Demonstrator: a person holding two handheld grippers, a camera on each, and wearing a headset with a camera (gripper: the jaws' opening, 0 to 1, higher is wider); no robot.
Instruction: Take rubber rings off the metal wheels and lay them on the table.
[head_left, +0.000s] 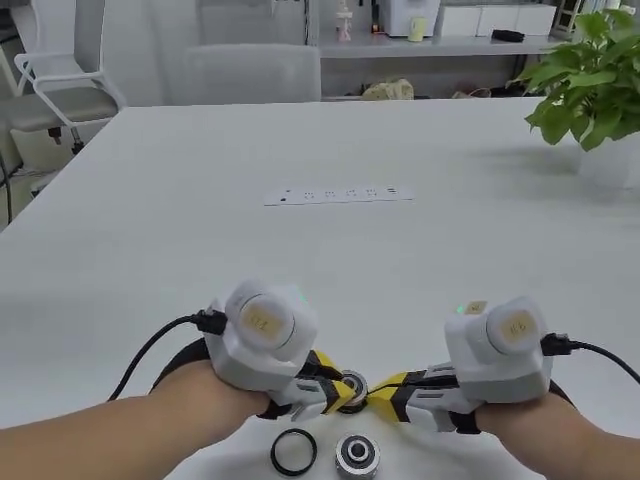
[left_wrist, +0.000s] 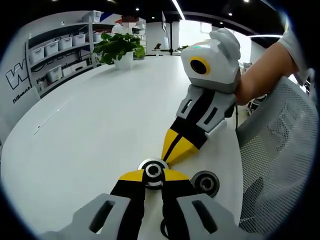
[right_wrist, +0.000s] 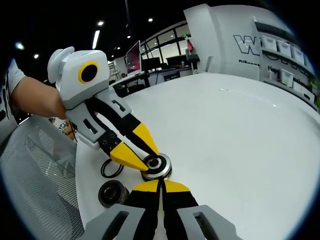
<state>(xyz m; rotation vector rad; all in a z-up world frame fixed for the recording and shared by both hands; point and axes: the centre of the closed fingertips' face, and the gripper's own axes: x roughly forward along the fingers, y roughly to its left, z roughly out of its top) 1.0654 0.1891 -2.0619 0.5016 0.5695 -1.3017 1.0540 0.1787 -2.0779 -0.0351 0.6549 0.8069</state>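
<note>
My left gripper (left_wrist: 153, 176) is shut on a small metal wheel (left_wrist: 152, 169) that wears a black rubber ring, held just above the table's near edge. My right gripper (right_wrist: 160, 184) meets it from the other side, its jaws shut on the ring at the wheel's rim (right_wrist: 156, 167). In the head view the left gripper (head_left: 338, 392) and right gripper (head_left: 383, 386) point at each other with the wheel (head_left: 352, 385) between them. A loose black rubber ring (head_left: 294, 451) lies flat near the table edge, with a second metal wheel (head_left: 357, 455) beside it.
The white table (head_left: 320, 260) stretches far ahead. A white power strip (head_left: 338, 195) lies mid-table and a potted plant (head_left: 590, 85) stands at the far right. A mesh chair (left_wrist: 280, 160) sits close behind the table edge.
</note>
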